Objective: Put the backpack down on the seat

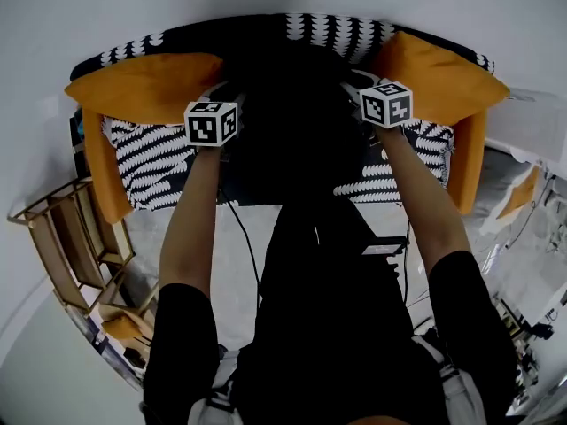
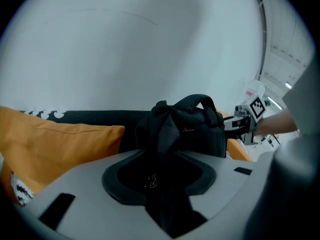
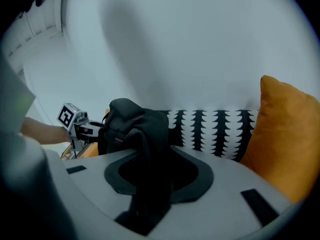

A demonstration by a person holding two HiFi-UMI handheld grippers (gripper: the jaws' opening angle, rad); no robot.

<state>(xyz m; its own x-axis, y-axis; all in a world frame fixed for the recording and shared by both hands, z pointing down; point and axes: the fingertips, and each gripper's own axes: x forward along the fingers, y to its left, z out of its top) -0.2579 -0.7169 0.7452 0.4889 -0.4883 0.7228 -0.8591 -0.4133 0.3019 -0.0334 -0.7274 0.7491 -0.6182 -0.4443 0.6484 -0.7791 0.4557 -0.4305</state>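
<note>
Black fabric fills the gap between my two claws: the backpack [image 1: 292, 122] stands upright in the middle of the sofa seat [image 1: 151, 162], straight ahead of me, its width running from one claw to the other. My left gripper [image 1: 220, 109] and right gripper [image 1: 370, 94] sit level with each other at its shoulders, neither nearer. Both have their jaws spread wide, and a strap [image 2: 162, 149] lies loose through each opening without being pinched. From above the bag is one dark mass, so I only judge that its base rests on the patterned cushion. To pull away, I must back off along the straps. An orange cushion [image 1: 142, 87] flanks each side, the pale wall [image 2: 125, 44] stands behind, and a wooden rack [image 1: 71, 246] is on my left.
</note>
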